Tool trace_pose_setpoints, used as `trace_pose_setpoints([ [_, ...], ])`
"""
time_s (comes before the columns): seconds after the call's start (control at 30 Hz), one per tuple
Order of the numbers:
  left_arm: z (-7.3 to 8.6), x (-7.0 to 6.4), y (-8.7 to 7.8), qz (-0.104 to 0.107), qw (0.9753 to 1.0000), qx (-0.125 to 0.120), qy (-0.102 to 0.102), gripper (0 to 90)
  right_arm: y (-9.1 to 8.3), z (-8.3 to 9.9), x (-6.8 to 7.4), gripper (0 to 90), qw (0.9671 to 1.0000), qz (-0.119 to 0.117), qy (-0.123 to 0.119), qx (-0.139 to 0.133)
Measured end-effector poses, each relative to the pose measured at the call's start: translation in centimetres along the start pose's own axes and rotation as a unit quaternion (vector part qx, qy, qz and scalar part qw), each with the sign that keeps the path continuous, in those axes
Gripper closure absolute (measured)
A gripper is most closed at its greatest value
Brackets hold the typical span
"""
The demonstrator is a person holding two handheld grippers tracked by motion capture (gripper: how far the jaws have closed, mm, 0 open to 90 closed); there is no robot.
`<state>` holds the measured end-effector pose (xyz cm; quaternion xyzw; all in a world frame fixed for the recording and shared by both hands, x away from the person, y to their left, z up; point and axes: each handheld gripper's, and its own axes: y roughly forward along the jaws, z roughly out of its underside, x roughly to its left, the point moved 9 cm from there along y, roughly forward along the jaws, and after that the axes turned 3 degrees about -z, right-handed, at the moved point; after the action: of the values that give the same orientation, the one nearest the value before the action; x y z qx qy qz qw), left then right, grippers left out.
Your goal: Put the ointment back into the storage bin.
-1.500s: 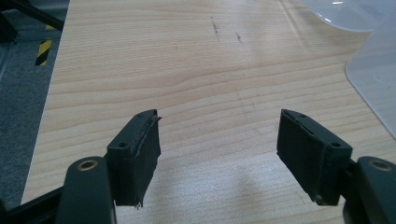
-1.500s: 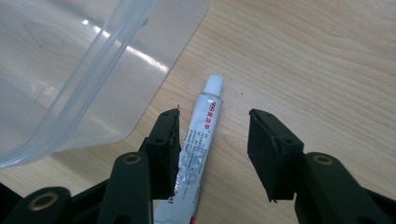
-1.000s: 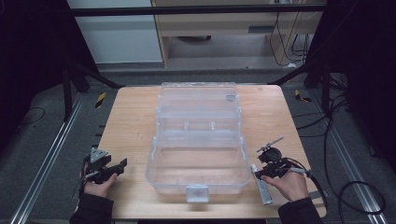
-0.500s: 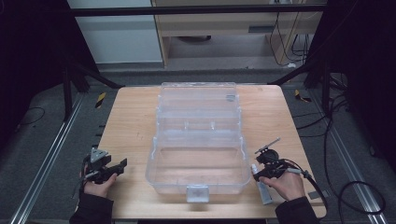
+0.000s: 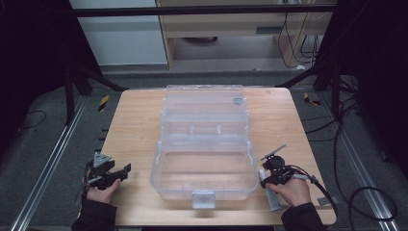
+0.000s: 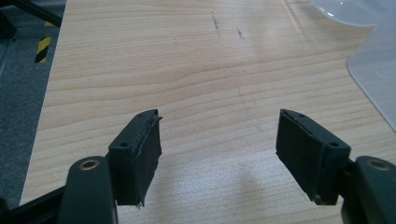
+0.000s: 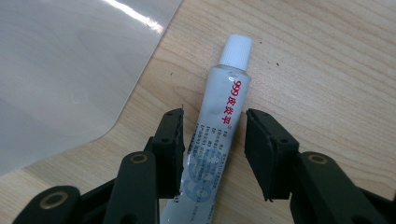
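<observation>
Ointment tube (image 7: 219, 135), lying flat on the wooden table (image 5: 134, 125) just beside the open clear plastic box (image 5: 204, 144), looks light, soft and squashable, so the right gripper (image 7: 215, 140), jaws apart astride its mid-body, should pinch gently there, while the left gripper (image 6: 219, 140) gapes empty.

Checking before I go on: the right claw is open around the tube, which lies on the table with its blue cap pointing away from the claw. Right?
Not quite: the cap is white, not blue, as the right gripper view shows. The rest holds: the right claw is open around the tube, which lies on the table with its cap pointing away.
</observation>
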<state>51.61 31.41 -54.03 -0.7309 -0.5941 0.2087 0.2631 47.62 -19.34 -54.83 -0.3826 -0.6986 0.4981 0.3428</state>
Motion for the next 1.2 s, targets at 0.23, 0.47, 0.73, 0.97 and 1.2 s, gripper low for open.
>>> trace_pose_setpoints([
  [0.23,0.0,0.0,0.0,0.0,1.0,0.002,0.001,30.5,0.4,-0.1,-0.1,62.3,1.0,0.002,0.001,0.009],
  [0.47,0.0,-0.1,0.0,0.001,1.0,0.003,0.001,30.6,0.4,-0.1,-0.1,67.1,0.9999,0.005,0.002,0.013],
  [0.73,0.1,-0.1,0.1,0.002,1.0,0.006,0.003,30.7,0.4,-0.1,-0.1,69.3,0.9998,0.001,-0.004,0.021],
  [0.97,0.1,-0.2,0.1,0.003,1.0,0.008,0.004,30.7,0.2,0.0,-0.3,69.5,0.9996,0.006,-0.014,0.025],
  [1.2,0.1,-0.2,0.2,0.003,0.9999,0.009,0.004,30.7,-1.1,0.0,-0.7,69.7,0.9998,-0.004,-0.016,0.013],
])
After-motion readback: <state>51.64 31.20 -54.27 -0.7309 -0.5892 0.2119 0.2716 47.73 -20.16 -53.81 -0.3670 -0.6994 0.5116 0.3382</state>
